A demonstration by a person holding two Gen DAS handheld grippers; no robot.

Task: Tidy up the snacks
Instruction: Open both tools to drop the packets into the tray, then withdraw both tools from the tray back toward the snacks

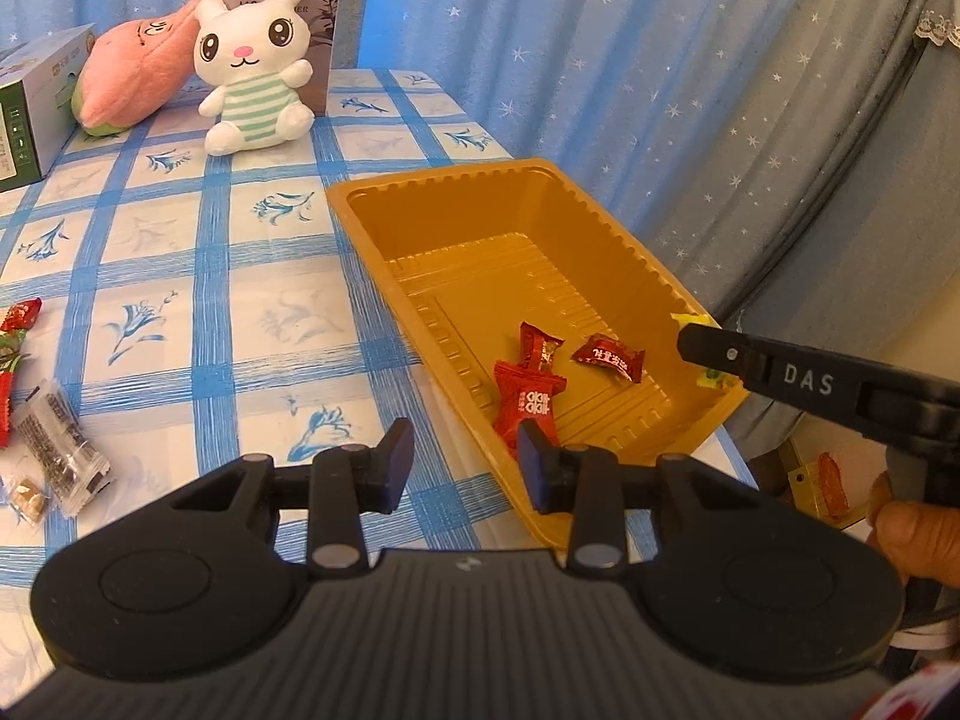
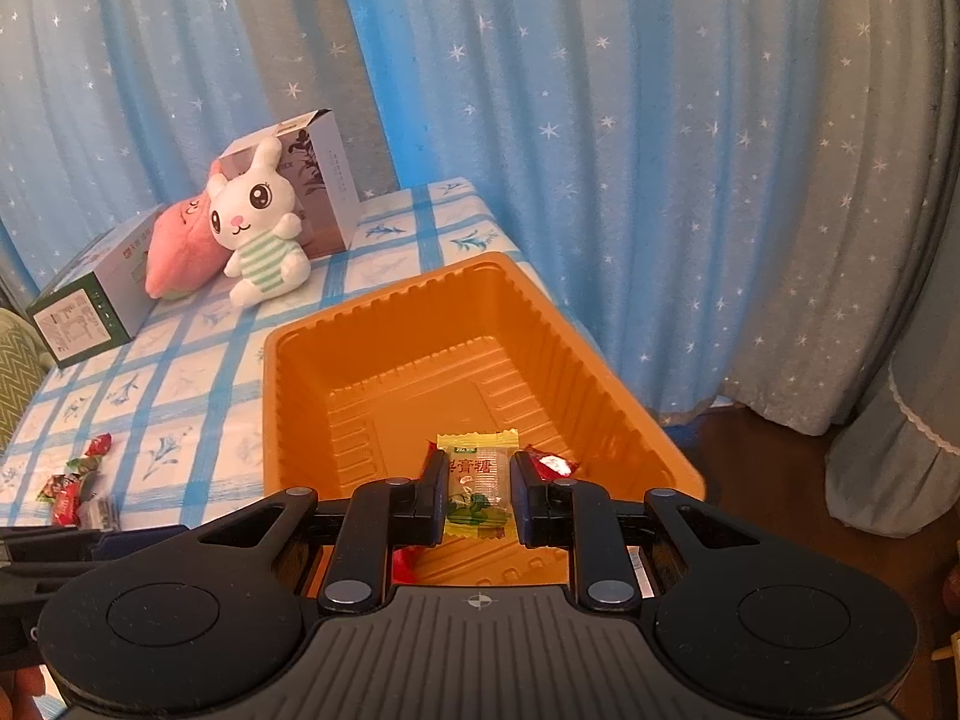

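An orange plastic tray [image 1: 372, 222] stands at the right edge of the checked table. Two red wrapped candies [image 1: 528, 396] [image 1: 607, 358] lie in its near end. My left gripper [image 1: 463, 450] hovers over the tray's near left rim, open, with nothing between its fingers. My right gripper [image 2: 478, 480] is over the tray's near end, shut on a yellow-green wrapped candy [image 2: 478, 468] held upright. In the left wrist view the right gripper [image 1: 696, 348] reaches in from the right. Loose snacks [image 1: 60, 450] lie on the table at the left.
A white plush rabbit [image 1: 252, 60], a pink plush [image 1: 132, 78] and two boxes [image 1: 36, 102] sit at the table's far end. Blue starred curtains [image 2: 600, 120] hang behind. The table ends just right of the tray. A person's hand [image 1: 912, 534] holds the right gripper.
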